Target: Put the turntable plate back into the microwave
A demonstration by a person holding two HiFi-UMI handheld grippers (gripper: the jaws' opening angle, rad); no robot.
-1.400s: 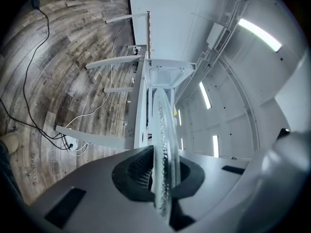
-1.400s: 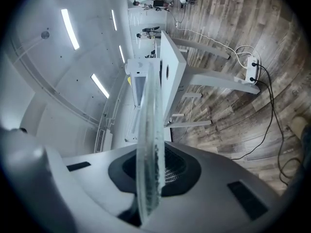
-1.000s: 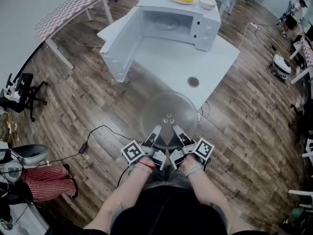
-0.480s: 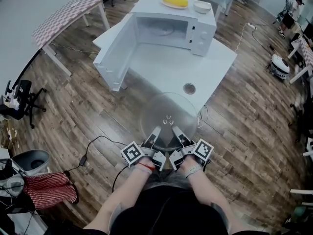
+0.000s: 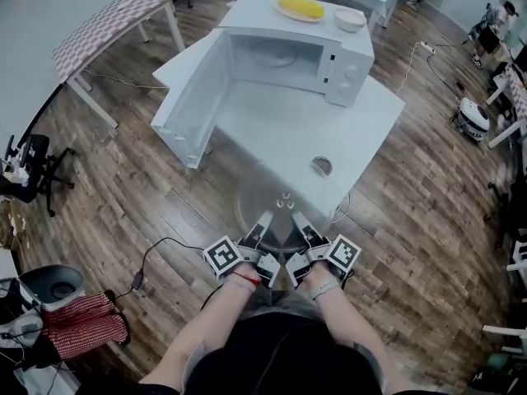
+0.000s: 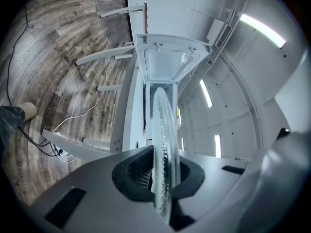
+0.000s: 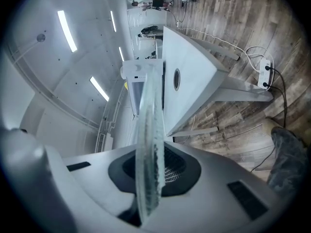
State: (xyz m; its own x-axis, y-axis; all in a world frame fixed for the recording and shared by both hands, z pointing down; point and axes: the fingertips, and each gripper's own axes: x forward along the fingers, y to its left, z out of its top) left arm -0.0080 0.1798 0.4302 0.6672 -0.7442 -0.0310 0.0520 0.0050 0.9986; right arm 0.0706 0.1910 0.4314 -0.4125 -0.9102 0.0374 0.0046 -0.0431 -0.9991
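Observation:
A clear glass turntable plate (image 5: 280, 200) is held level in front of me, over the near edge of the white table (image 5: 272, 130). My left gripper (image 5: 262, 225) is shut on its near rim, and my right gripper (image 5: 299, 223) is shut on the same rim beside it. The plate (image 6: 160, 144) shows edge-on between the jaws in the left gripper view, and the plate (image 7: 148, 144) likewise in the right gripper view. The white microwave (image 5: 296, 52) stands at the table's far side with its door (image 5: 189, 105) swung wide open to the left. Its cavity faces me.
On top of the microwave sit a yellow item on a plate (image 5: 300, 8) and a white bowl (image 5: 349, 19). A round cable hole (image 5: 321, 165) is in the table near the plate. A black cable (image 5: 156, 253) lies on the wood floor at my left.
The plate and both grippers have come closer to the table; the plate's far half now hangs over the table's near edge. The grips are unchanged.

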